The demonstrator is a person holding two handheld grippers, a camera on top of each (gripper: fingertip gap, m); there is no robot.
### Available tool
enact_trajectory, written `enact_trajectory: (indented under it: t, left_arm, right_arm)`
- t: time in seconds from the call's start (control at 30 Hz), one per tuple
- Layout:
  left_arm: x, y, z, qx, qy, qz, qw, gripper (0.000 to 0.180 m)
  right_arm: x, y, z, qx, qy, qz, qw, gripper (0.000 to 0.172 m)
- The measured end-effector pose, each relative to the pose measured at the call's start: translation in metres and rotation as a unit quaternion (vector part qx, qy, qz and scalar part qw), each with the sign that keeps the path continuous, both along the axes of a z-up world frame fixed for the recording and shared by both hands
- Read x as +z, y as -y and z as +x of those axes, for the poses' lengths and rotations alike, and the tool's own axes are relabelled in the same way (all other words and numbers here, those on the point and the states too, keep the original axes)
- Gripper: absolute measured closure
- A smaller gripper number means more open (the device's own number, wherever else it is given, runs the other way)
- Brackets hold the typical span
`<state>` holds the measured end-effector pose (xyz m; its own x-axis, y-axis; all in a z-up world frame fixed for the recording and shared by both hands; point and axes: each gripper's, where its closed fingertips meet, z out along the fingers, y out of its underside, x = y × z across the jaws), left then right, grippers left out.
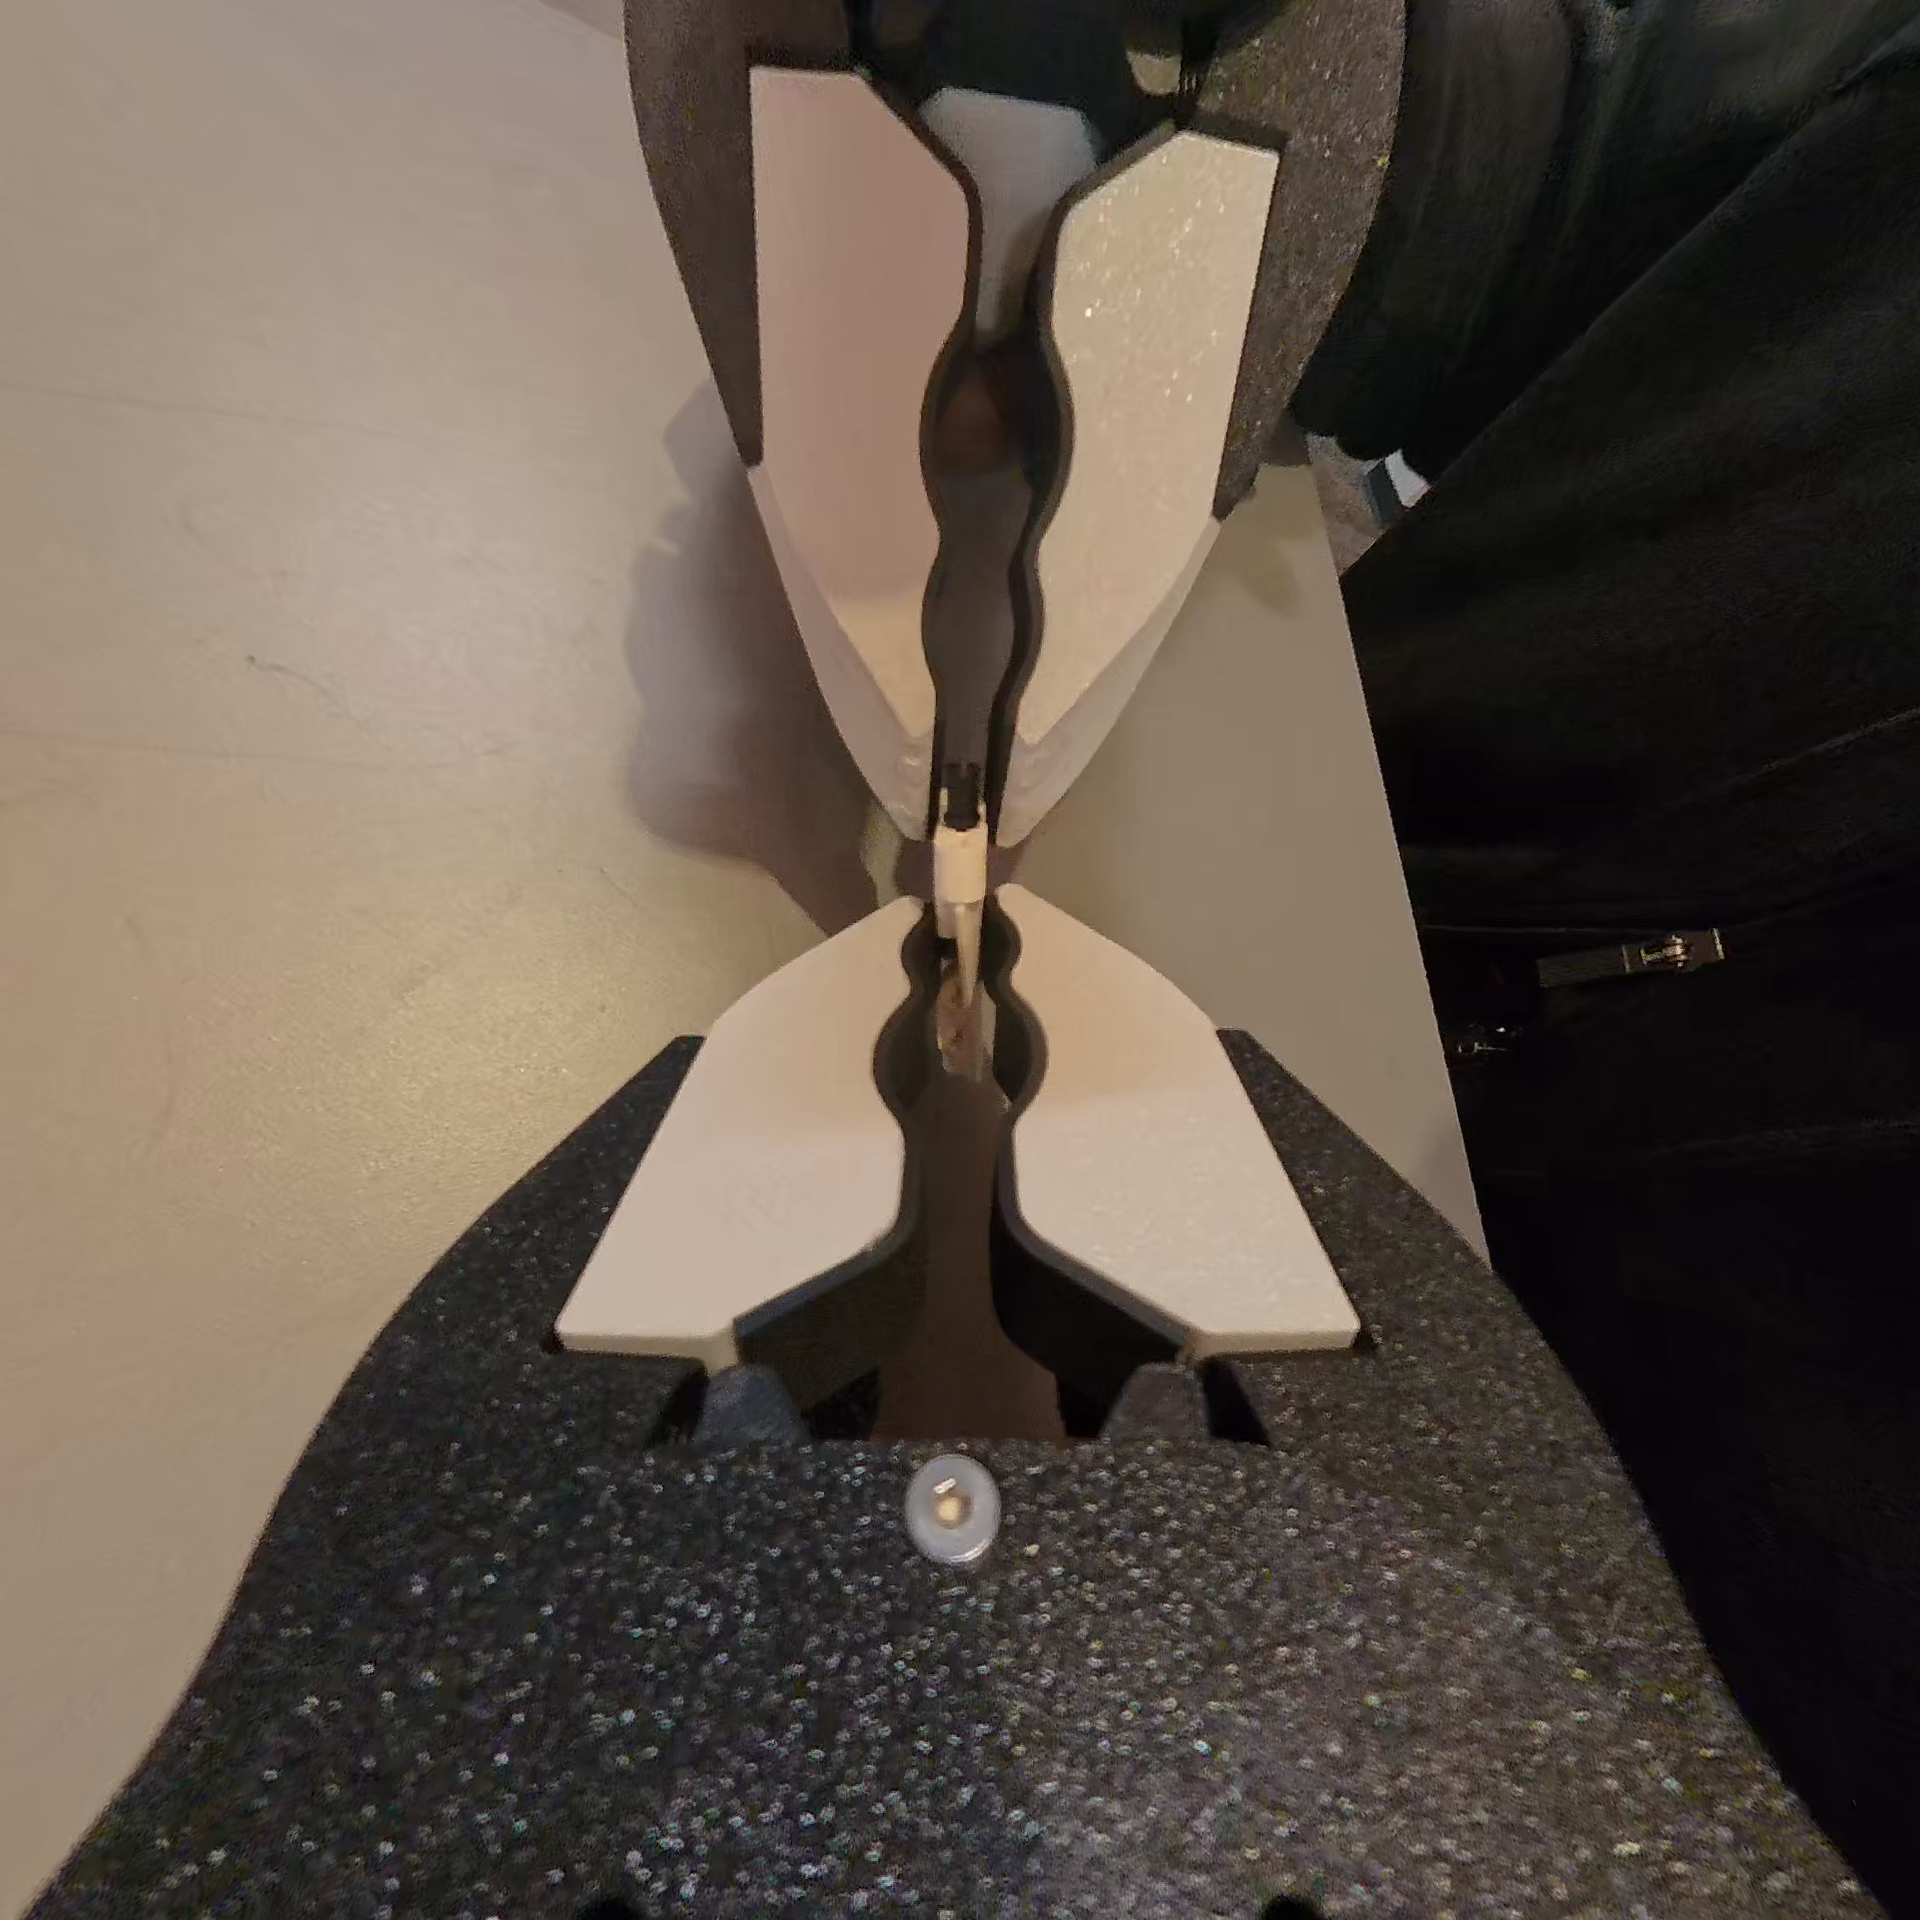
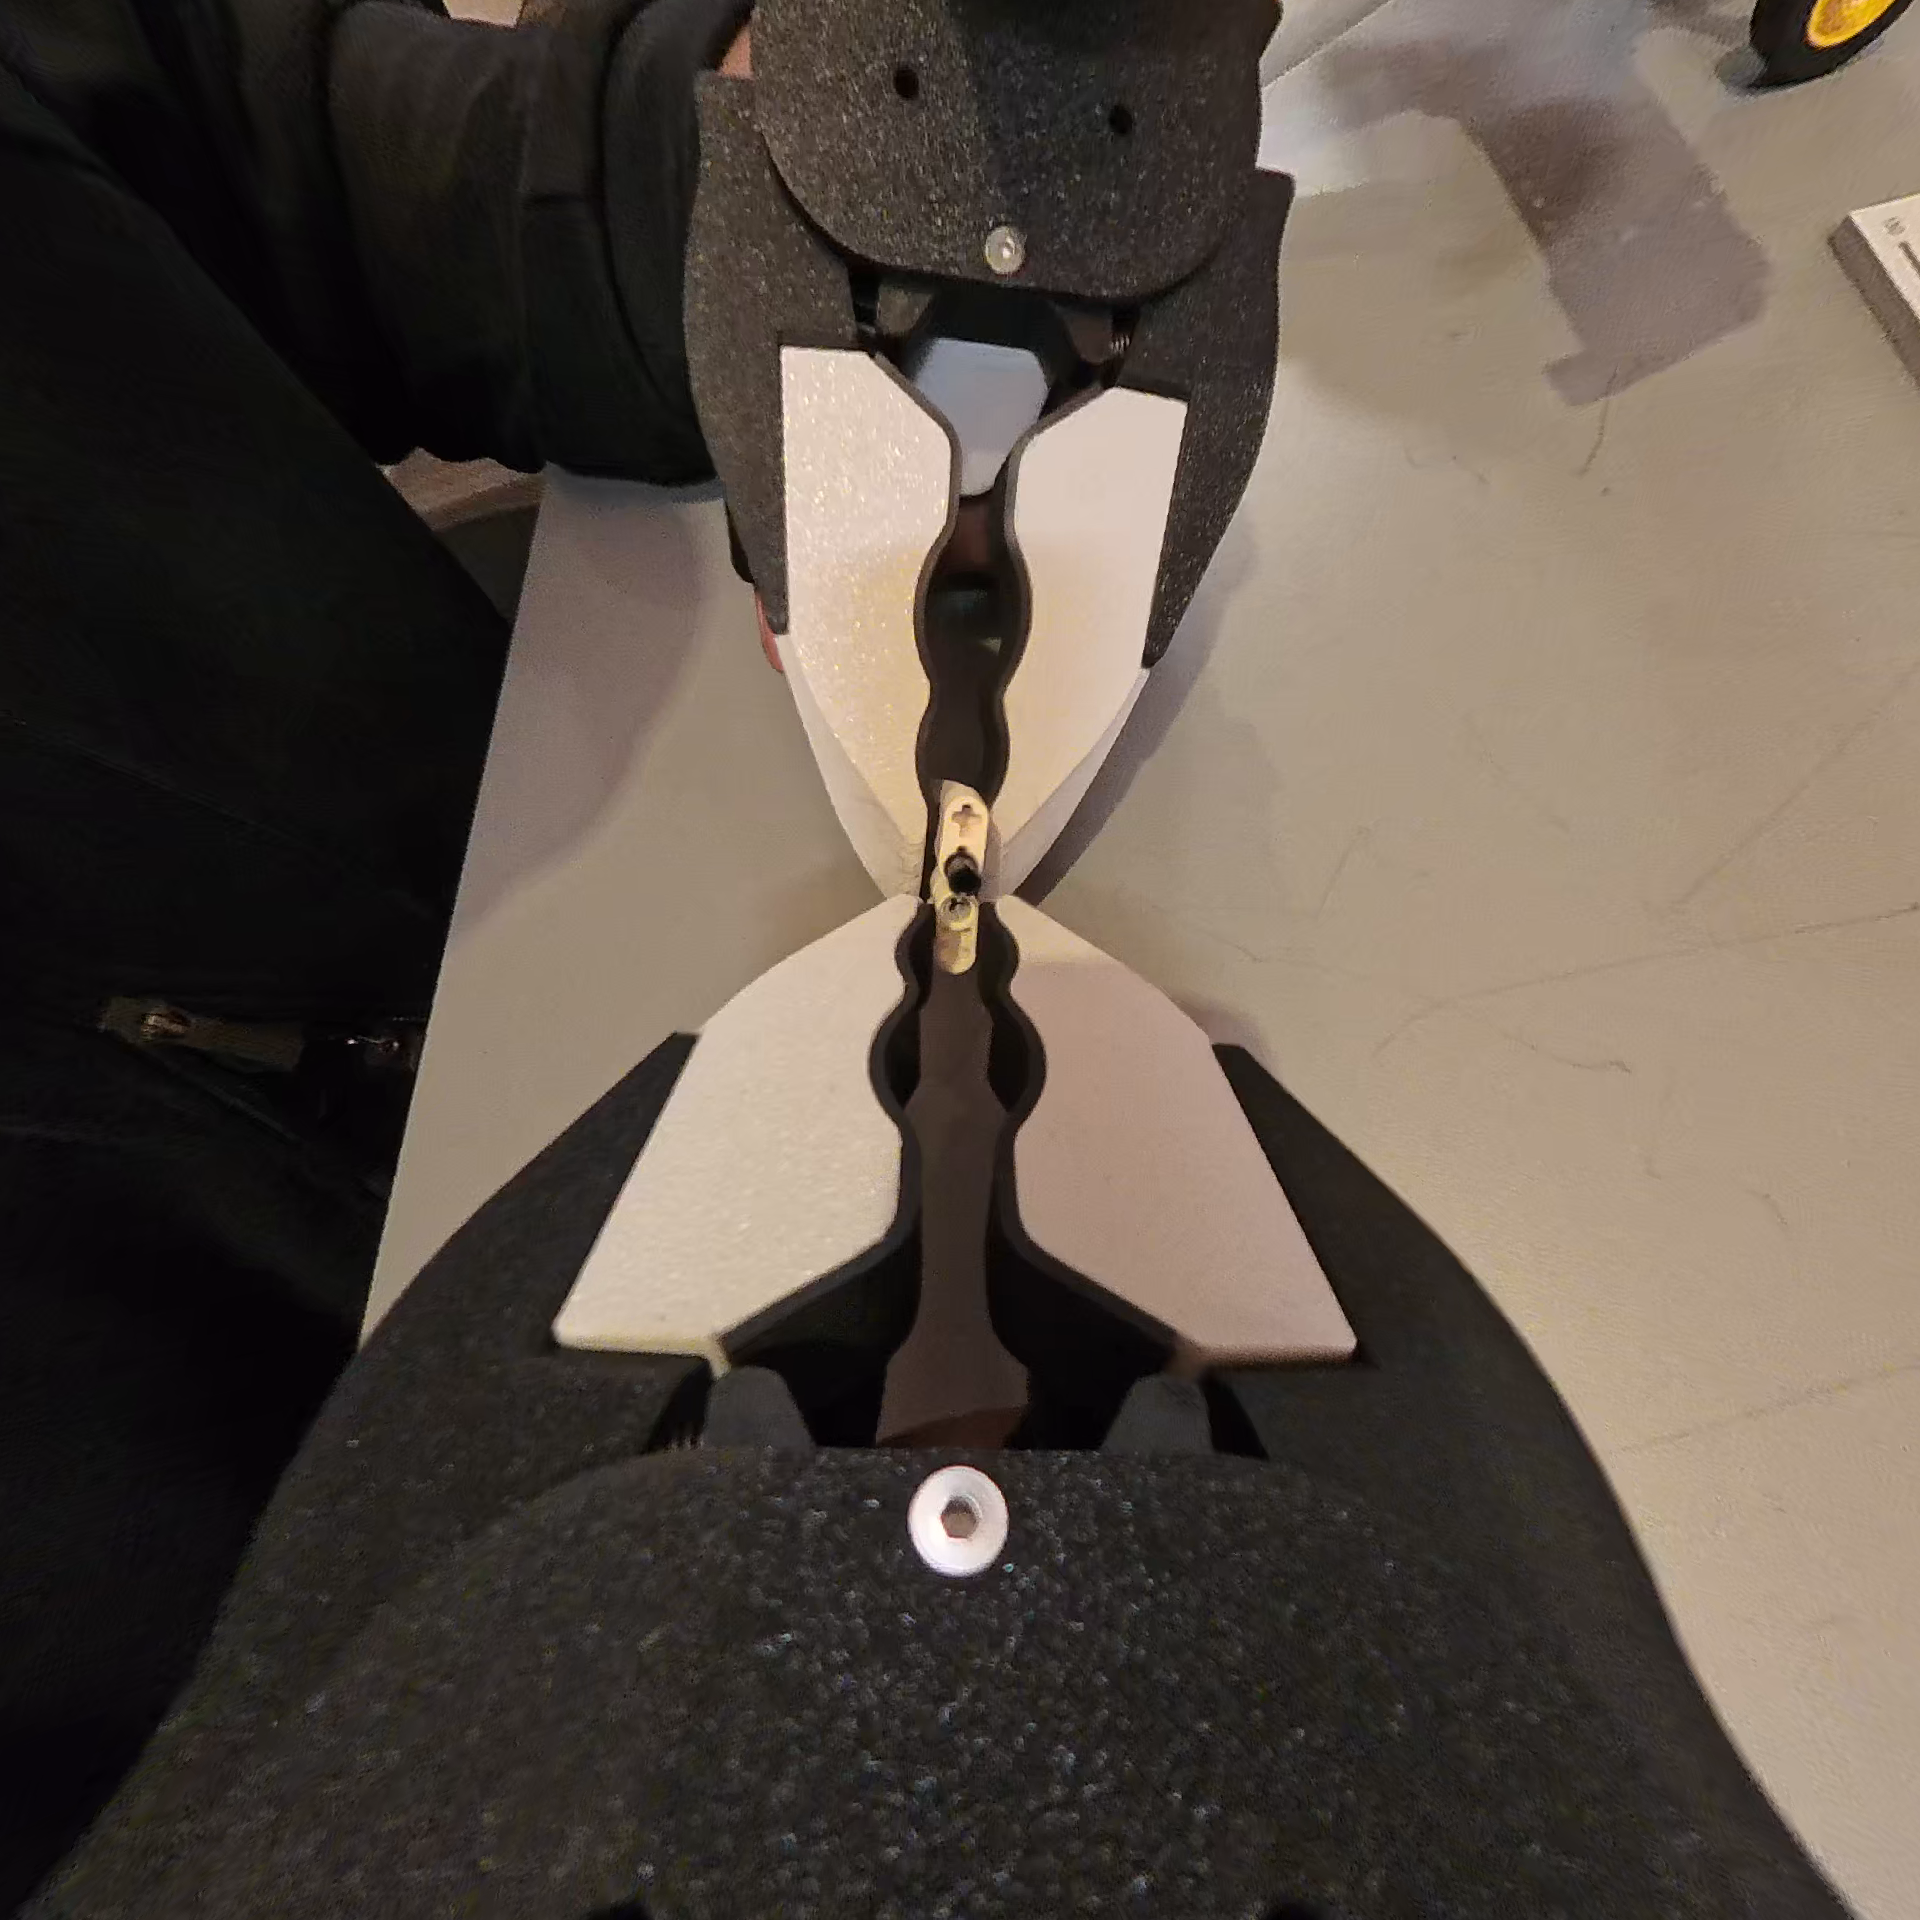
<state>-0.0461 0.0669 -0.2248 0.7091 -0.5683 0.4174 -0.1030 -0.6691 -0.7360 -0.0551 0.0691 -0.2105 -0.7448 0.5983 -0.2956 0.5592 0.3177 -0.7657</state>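
Observation:
My two grippers meet tip to tip above a pale table (image 1: pixel 312 727). A small cream plastic part (image 1: pixel 956 862) with a black pin (image 1: pixel 961 781) bridges the two sets of tips. My left gripper (image 1: pixel 956 925) is shut on the part's thin tapered arm. My right gripper (image 1: pixel 961 821) faces it from the top of the left wrist view and is shut on the far end. In the right wrist view my right gripper (image 2: pixel 956 920) pinches a cream end, and the left gripper (image 2: pixel 961 873) pinches a flat cream piece (image 2: pixel 966 821) with a cross-shaped hole, next to the black pin (image 2: pixel 961 876).
The table (image 2: pixel 1455 831) has its edge close by, next to a person in black clothing (image 1: pixel 1662 727). A black-gloved hand (image 2: pixel 582 260) holds the left gripper. A grey tape patch (image 2: pixel 1621 260), a yellow wheel (image 2: pixel 1829 21) and a flat grey-edged pad (image 2: pixel 1881 270) lie at the far right. The tips of both grippers are at nearly the same place. Both grippers' tips are roughly 30 cm from the yellow wheel (image 2: pixel 1829 21).

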Motion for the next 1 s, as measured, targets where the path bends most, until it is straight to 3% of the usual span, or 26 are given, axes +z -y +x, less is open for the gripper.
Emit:
enact_trajectory:
  t: [0.57,0.67,0.73,1.0]
  left_arm:
    - [-0.005,-0.002,-0.002,0.011,-0.02,-0.002,1.0,0.174]
    - [0.0,-0.007,-0.006,0.033,0.003,0.003,0.999,0.173]
    - [0.003,-0.008,-0.011,0.047,0.019,-0.001,0.999,0.173]
    - [0.008,-0.011,-0.013,0.055,0.043,0.004,0.998,0.173]
  right_arm:
    - [-0.006,0.0,-0.001,0.0,0.025,0.003,1.0,0.165]
    - [-0.002,-0.004,-0.006,-0.02,0.003,-0.002,1.0,0.163]
    - [0.002,-0.01,-0.006,-0.029,-0.008,0.003,1.0,0.151]
    - [0.002,-0.011,-0.008,-0.045,-0.005,-0.025,0.999,0.151]
